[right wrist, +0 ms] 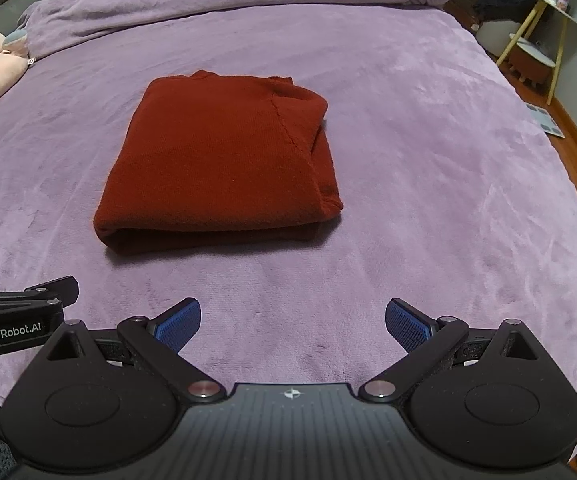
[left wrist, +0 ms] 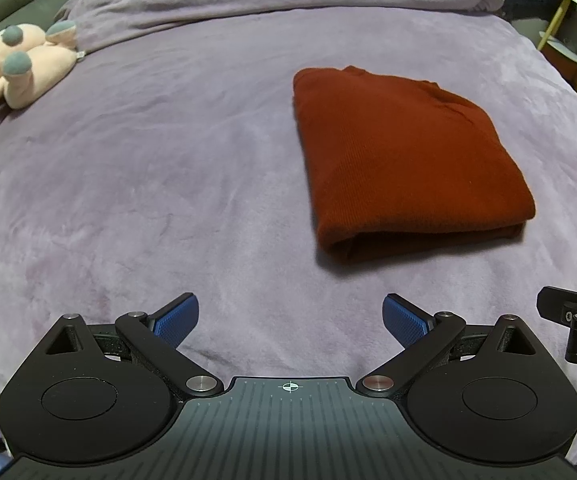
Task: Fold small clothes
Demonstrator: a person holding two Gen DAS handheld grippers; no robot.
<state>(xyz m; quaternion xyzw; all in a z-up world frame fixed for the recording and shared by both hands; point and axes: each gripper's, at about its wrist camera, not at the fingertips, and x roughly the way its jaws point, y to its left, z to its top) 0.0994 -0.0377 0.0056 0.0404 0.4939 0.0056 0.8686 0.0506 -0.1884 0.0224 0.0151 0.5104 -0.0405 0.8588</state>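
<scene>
I see a red sweater (left wrist: 404, 160) folded into a neat block. It lies flat on the purple blanket (left wrist: 148, 184), out in front of both my tools and not touching them. My left gripper (left wrist: 290, 320) has its blue fingers spread wide and holds nothing. My right gripper (right wrist: 293, 322) is spread wide too, with nothing in it. White letters on the left tool's side say "GenRobot.AI". A pink plush toy (left wrist: 16, 64) sits far off to the left.
</scene>
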